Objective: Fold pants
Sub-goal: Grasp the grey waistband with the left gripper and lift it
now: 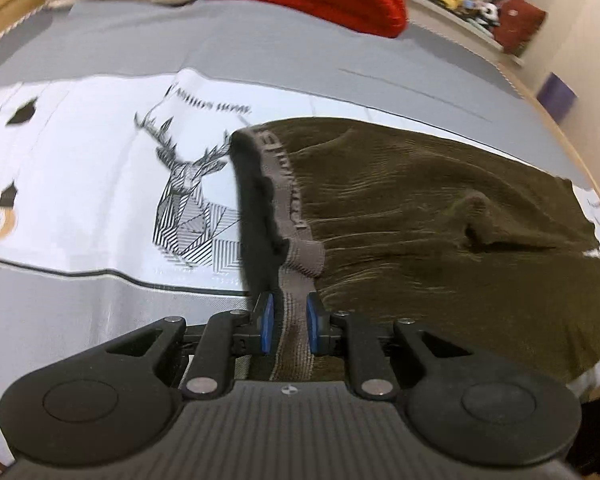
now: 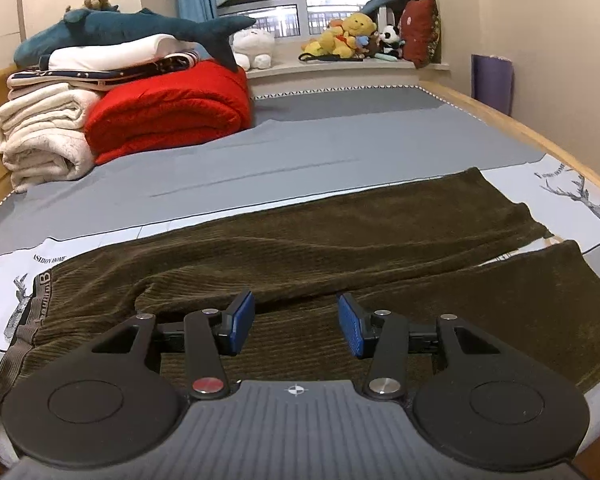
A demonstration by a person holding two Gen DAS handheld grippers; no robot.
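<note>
left gripper (image 1: 288,322): I had it pinched on the grey waistband (image 1: 296,240), low centre of frame
right gripper (image 2: 296,326): mine sat unclenched, nothing in it, over the fabric
pants (image 2: 300,256): olive corduroy, spread flat across the bed sheet (image 2: 300,152), mid-frame
red blanket (image 2: 168,112): upper left

The bedsheet (image 2: 40,258) reads "ASIBOY HOME" beside its printed deer.
</note>
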